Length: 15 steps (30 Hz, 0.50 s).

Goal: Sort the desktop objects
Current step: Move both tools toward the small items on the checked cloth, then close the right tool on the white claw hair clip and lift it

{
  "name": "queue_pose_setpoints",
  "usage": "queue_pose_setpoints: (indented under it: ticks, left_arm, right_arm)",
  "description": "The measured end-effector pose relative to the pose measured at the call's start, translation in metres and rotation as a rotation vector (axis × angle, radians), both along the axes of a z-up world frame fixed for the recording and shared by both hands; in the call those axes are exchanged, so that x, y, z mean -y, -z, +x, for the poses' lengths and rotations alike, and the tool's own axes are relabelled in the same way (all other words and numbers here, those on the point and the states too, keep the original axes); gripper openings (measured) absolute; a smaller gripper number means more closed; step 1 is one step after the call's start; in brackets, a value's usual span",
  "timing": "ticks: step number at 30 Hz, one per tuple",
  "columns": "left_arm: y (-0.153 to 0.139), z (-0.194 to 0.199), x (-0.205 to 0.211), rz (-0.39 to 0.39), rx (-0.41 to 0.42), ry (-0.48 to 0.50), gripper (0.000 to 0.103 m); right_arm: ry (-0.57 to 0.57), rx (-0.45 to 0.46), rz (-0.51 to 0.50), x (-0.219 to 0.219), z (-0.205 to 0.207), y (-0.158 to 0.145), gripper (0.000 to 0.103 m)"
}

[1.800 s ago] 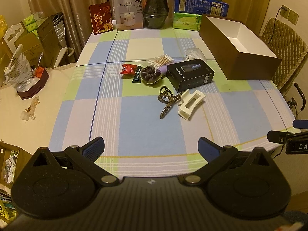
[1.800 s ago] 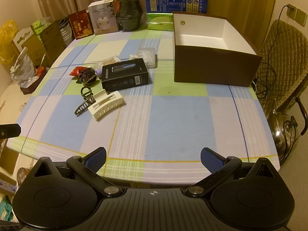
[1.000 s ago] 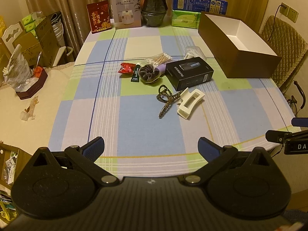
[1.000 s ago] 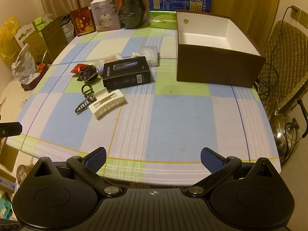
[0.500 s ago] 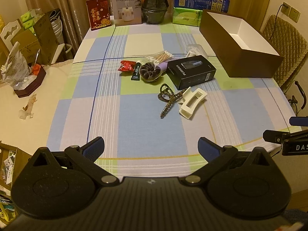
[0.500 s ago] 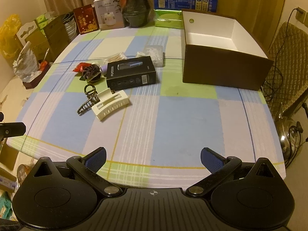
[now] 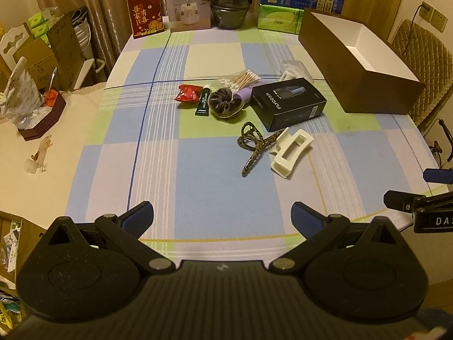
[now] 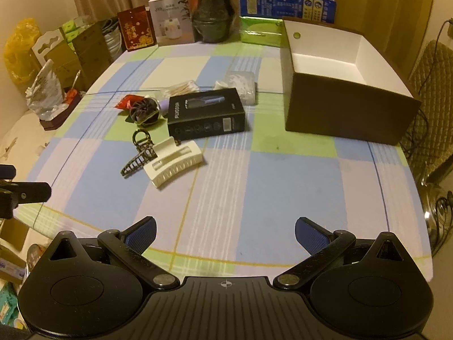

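With both tools spread wide and holding nothing, I have the left gripper (image 7: 222, 215) and right gripper (image 8: 225, 231) above the table's (image 7: 215, 175) near edge. White hair clip (image 7: 291, 153) touches the leopard clip (image 7: 256, 148), near the black box (image 7: 288, 103); brown box (image 8: 348, 90) sits far right.

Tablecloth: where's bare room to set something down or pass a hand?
Free: the near strip between the white clip and the table edge; the patch between the black box and brown box. Crowded: the swabs, scrunchie and leopard clip beside the black box.
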<state>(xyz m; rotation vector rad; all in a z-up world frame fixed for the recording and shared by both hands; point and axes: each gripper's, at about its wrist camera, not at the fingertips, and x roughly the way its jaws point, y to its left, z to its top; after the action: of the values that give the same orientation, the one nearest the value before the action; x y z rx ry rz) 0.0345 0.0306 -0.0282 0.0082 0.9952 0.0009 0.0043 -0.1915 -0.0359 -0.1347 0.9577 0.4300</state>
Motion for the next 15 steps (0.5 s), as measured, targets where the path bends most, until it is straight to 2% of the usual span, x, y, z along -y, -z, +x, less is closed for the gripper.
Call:
queue_pose_setpoints:
  ticks: [15]
  left_arm:
    - [0.014,0.031,-0.016,-0.003,-0.009,-0.032,0.102]
  right_arm:
    - [-0.102,0.004,0.059,-0.033,0.029,0.018,0.101]
